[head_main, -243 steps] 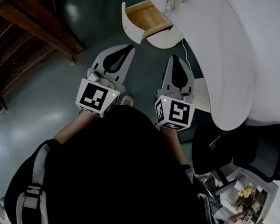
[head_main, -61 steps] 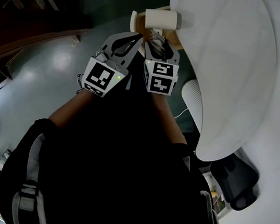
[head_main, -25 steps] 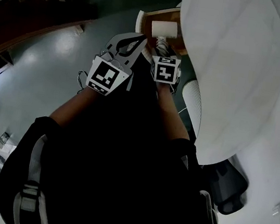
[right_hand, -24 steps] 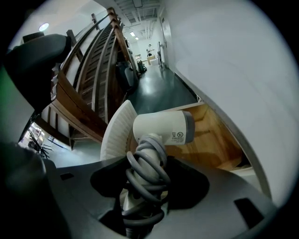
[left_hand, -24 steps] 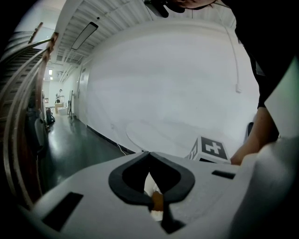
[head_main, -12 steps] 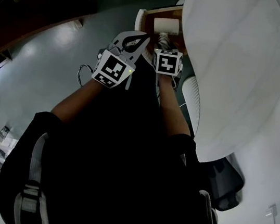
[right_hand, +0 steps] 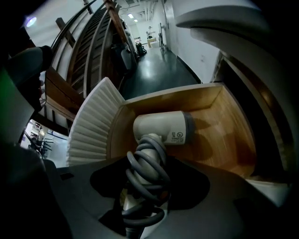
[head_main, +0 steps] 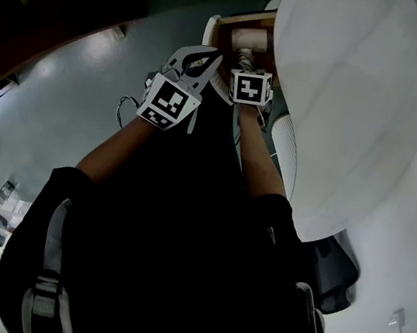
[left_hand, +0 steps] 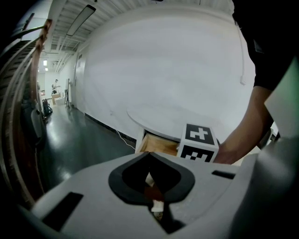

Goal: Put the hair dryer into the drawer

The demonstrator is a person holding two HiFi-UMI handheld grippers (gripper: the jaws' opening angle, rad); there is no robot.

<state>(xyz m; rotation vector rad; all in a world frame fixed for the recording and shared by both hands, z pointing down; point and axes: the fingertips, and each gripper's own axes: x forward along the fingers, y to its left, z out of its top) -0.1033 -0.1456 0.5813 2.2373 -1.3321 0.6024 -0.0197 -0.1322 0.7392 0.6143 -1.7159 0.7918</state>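
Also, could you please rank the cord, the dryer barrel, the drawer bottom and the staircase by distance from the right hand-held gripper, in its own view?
1. cord, wound between the jaws.
2. dryer barrel, just beyond.
3. drawer bottom, behind the barrel.
4. staircase, far left.

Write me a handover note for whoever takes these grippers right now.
Left gripper: shut, empty, short of the drawer.
Right gripper: shut on the cord-wrapped handle of the hair dryer.
Hair dryer: head over the open drawer's wooden floor; whether it touches the floor is unclear.
Done: drawer open, dryer at it.
Left: lower it fully, release, pull the gripper out.
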